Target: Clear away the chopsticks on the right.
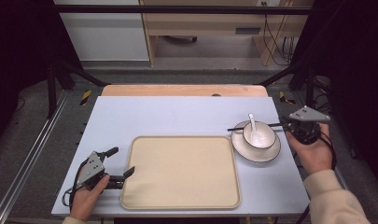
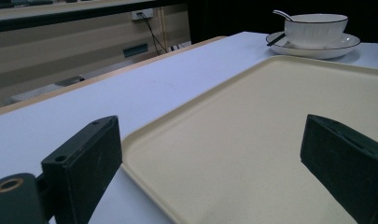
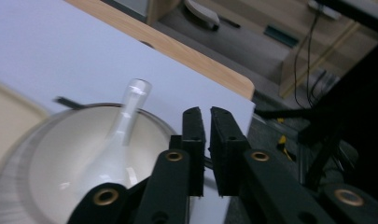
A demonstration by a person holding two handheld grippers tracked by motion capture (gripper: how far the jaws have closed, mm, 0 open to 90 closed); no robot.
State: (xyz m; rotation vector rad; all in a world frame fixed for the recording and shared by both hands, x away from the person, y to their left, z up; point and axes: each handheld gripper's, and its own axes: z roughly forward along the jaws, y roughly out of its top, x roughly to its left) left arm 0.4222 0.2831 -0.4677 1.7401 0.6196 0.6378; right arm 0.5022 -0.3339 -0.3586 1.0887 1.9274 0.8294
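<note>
- Chopsticks [image 1: 238, 128] lie as one thin dark line across the far side of the plate [image 1: 252, 153]. Their long axis runs left to right across the surface [image 1: 177, 114]. One end points left past the plate's rim, toward the middle of the surface; the other reaches the right tool [image 1: 284, 124].
- In the right gripper view, the right tool [image 3: 207, 121] has its jaws pressed nearly together with a thin slit between them, pinching that near end. The far end of the chopsticks [image 3: 65, 101] shows as a blurred dark streak beyond the bowl [image 3: 46, 158].
- The right hand [image 1: 312, 151] holds this tool just off the plate's right edge, near the right edge of the surface.
- Just beside the jaws, the white bowl [image 1: 269, 135] stands upright on the plate. A white spoon [image 1: 253, 125] rests inside it with its handle leaning up over the far rim; the right gripper view shows the spoon [image 3: 123, 126] up close.
- The left tool [image 1: 121, 161], in the left hand [image 1: 86, 198], sits at the near left of the surface with its jaws spread wide.
- In the left gripper view, the left tool [image 2: 214, 135] straddles the near left corner of the tray [image 2: 144, 135]. One jaw is over the bare surface, the other over the tray's floor.
- The beige tray [image 1: 182, 138] lies flat in the middle, well apart from the chopsticks, with the plate just off its far right corner.
- From the left gripper view the bowl [image 2: 315, 30], plate [image 2: 317, 50] and spoon [image 2: 282, 14] stand far off.
</note>
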